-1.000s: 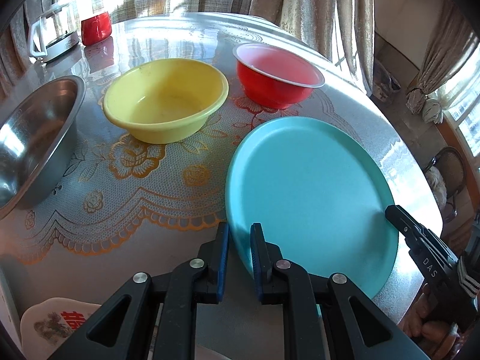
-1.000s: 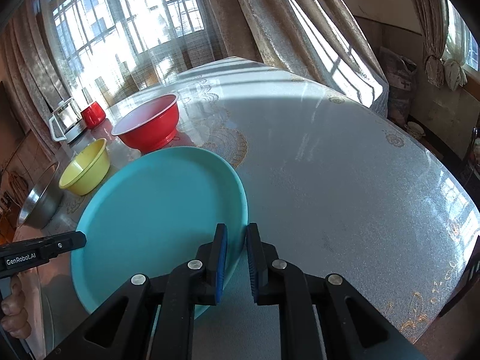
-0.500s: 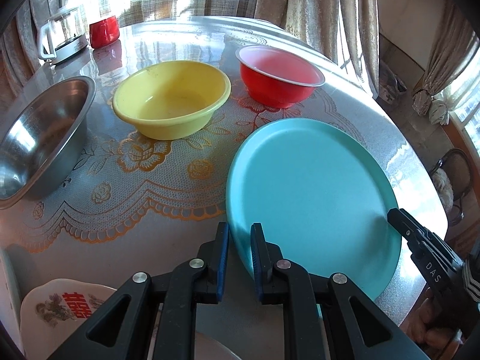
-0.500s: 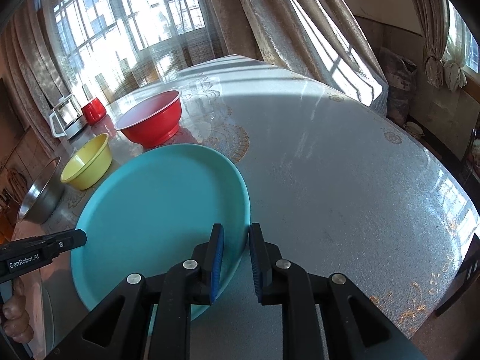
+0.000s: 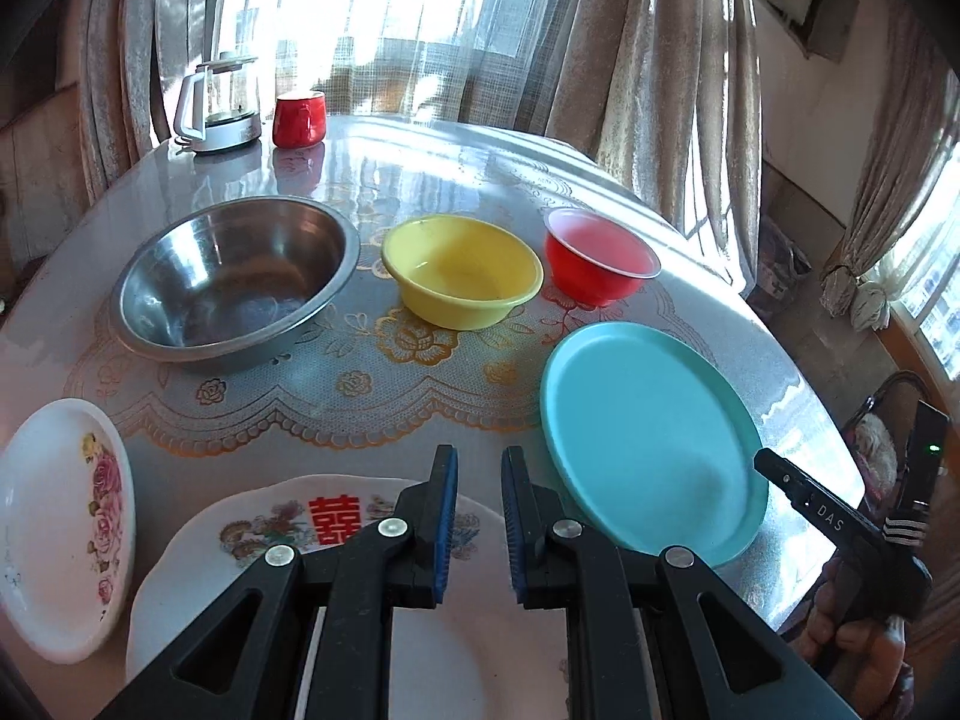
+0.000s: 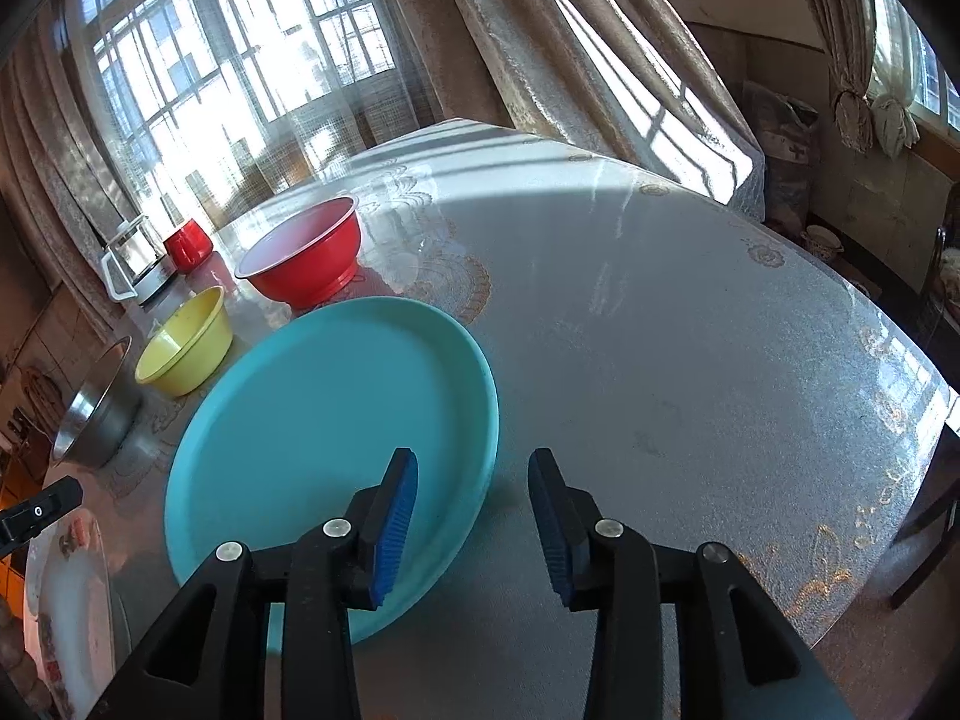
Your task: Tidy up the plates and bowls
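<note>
Right gripper (image 6: pixel 474 516) jaws spread, straddling the near rim of the teal plate (image 6: pixel 312 420) flat on the table (image 6: pixel 690 360); left gripper (image 5: pixel 480 504) empty, narrow gap, over the white "囍" plate (image 5: pixel 282 528). Teal plate looks like light, stiff plastic, probably slick, so pinch the raised rim edge. Beyond: yellow bowl (image 5: pixel 462 279), red bowl (image 5: pixel 600 264), steel bowl (image 5: pixel 234 288), all apart, unstacked.

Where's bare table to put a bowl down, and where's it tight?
Widest free patch: the table right of the teal plate, out to the far edge. Another lies beyond the red bowl and yellow bowl. Tight on the left: steel bowl, rose plate and red-character plate sit close.
</note>
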Motion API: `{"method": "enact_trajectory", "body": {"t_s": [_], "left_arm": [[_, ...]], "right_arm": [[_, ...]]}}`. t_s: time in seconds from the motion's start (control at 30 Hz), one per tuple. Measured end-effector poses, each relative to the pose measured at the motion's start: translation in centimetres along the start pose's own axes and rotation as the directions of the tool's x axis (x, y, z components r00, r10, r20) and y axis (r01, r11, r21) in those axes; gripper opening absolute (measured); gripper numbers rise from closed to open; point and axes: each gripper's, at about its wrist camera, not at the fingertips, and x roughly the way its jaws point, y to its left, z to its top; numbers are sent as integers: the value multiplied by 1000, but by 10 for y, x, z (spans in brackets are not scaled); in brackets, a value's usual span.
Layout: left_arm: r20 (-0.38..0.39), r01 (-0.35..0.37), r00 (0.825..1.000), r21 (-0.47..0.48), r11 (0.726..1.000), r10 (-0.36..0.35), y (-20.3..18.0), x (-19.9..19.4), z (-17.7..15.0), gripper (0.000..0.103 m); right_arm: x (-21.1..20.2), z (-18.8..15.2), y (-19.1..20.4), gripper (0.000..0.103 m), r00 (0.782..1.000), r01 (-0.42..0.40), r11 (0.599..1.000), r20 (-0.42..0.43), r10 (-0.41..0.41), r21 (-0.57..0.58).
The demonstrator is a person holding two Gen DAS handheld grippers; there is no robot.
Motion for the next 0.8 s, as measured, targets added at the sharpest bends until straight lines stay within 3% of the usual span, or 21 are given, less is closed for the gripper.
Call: {"method": "enact_trajectory", "body": {"t_s": [0.2,0.43,0.8], "left_arm": [[44,-9,999,-44,999,11,30,-30,-19,15],[75,-22,997,-143,989,33,73,-55,-40,15],[99,-77,989,-264,961,106,126,-76,-64,15]], "right_arm": [[-13,2,10,39,999,-14,1000,32,14,-20],[-23,2,53,40,988,-149,982,10,151,-112],[-15,-20,143,40,925,-376,890,-154,346,-259]]}}
